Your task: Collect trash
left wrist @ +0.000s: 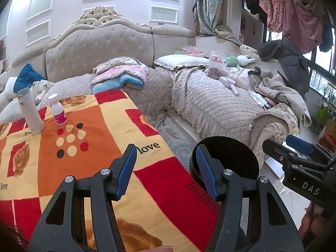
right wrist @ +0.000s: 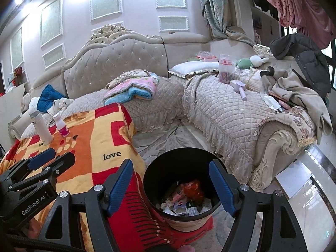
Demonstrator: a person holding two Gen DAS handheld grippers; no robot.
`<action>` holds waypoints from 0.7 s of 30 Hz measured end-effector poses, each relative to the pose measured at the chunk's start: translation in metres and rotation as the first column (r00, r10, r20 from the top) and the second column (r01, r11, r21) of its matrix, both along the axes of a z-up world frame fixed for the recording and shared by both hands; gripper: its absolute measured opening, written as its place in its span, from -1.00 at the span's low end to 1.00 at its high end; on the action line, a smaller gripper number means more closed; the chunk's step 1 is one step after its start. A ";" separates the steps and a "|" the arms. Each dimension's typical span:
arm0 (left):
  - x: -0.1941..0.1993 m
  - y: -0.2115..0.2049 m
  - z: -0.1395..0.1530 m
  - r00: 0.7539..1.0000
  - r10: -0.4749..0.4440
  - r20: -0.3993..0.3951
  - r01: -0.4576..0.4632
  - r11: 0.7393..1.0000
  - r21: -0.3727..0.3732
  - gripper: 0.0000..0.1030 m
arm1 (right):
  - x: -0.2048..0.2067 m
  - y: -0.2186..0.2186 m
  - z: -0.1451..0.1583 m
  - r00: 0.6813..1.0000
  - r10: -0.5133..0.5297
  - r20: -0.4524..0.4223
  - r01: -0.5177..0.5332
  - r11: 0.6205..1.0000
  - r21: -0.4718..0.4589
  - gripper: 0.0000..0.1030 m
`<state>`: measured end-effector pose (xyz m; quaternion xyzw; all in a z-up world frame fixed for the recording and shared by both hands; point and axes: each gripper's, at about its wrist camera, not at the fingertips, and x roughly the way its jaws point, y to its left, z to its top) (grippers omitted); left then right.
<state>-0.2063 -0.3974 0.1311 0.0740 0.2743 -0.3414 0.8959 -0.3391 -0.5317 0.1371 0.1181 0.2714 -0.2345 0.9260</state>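
Right hand-held gripper (right wrist: 170,187) hangs wide open and empty over the round black trash bin (right wrist: 214,206) of wrappers; left hand-held gripper (left wrist: 166,166) beside it, half-open, holds nothing.

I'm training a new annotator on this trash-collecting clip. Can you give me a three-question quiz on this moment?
1. True or false: the right gripper holds a piece of trash.
2. What stands beside the white flask on the patterned blanket?
3. The black bin is: A empty, B holding trash, C tipped over.

Key: 1 false, its jaws are open and empty. 2 a small white bottle with a pink label. 3 B.
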 end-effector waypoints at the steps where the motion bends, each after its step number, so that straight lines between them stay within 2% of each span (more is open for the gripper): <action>1: 0.000 0.000 0.000 1.000 -0.001 0.000 0.001 1.000 0.000 0.12 | 0.000 0.000 0.000 1.000 0.000 0.001 0.000 1.000 0.000 0.42; 21: 0.003 0.004 -0.003 1.000 -0.003 -0.008 0.003 1.000 0.008 0.12 | 0.001 0.000 -0.001 1.000 0.004 -0.015 -0.004 1.000 0.008 0.44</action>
